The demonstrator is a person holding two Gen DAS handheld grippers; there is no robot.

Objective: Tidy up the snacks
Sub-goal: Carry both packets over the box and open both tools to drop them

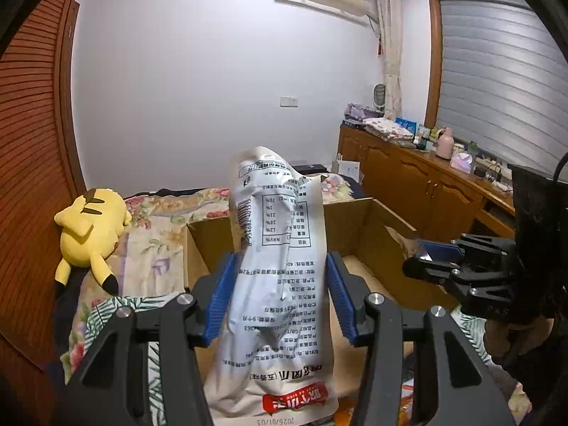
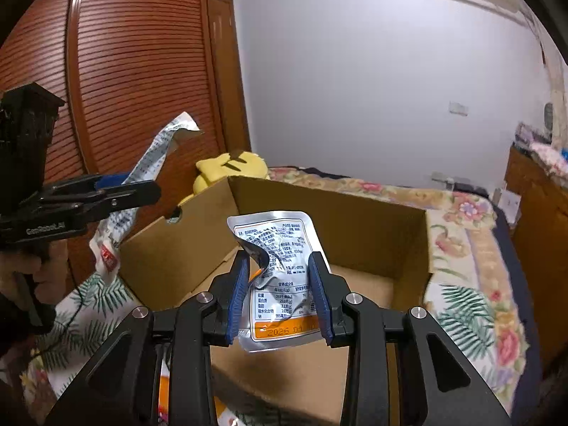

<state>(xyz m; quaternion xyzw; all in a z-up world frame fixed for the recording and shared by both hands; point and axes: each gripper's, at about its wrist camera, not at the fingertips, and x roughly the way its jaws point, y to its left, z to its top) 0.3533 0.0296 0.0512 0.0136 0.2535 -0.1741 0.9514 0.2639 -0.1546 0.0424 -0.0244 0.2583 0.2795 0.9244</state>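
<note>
Seen from the left wrist, the left gripper pinches a tall white snack bag between its blue pads. The bag stands upright in the middle of the view, its crumpled top reaching toward 12 o'clock and its red-labelled bottom hanging toward 6 o'clock. Behind and below the bag lies an open cardboard box, resting on a floral bedspread. A yellow plush toy lies on the bed at 9 o'clock, beside a slatted wooden wardrobe. At 3 o'clock the right gripper shows side-on. A wooden sideboard crowded with small items runs along the wall at 2 o'clock.

Seen from the right wrist, the right gripper pinches a silver foil pouch with an orange band along its lower edge. The pouch is held above the cardboard box, whose open inside spreads from the centre toward 6 o'clock. At 9 o'clock the left gripper holds its white snack bag just left of the box's near wall, with a hand on its handle. The plush toy peeks over the box wall at 11 o'clock. Nothing lies between the pouch and the box floor.
</note>
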